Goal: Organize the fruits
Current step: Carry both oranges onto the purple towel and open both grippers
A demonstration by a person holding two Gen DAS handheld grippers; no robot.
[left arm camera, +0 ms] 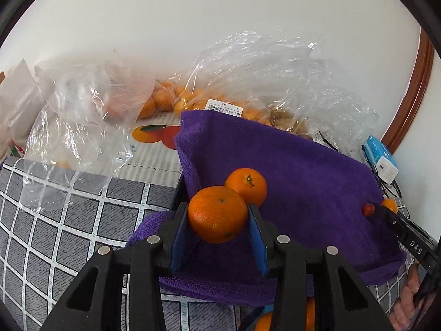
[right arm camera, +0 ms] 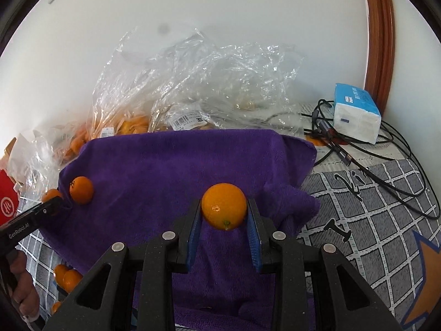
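Tools both pinched: your left tool [left arm camera: 217, 216] clamps a mandarin [left arm camera: 217, 213], your right tool [right arm camera: 223, 209] an orange fruit [right arm camera: 223, 205]. Soft-skinned, round, rolls easily; keep the grip across the widest part, gently.

Plain white wall [right arm camera: 220, 13] behind a cluttered tabletop in even daylight.
A brown wooden frame [right arm camera: 379, 35] ran up the wall at the right edge. The table wore a grey cloth [left arm camera: 55, 207] with a white grid pattern; nearer the wall lay a pale striped mat [left arm camera: 154, 162] printed with fruit pictures. Crumpled clear plastic bags [right arm camera: 209, 77] were heaped against the wall, and a blue-and-white tissue pack [right arm camera: 355, 110] sat on tangled black cables [right arm camera: 386, 171] near the corner.
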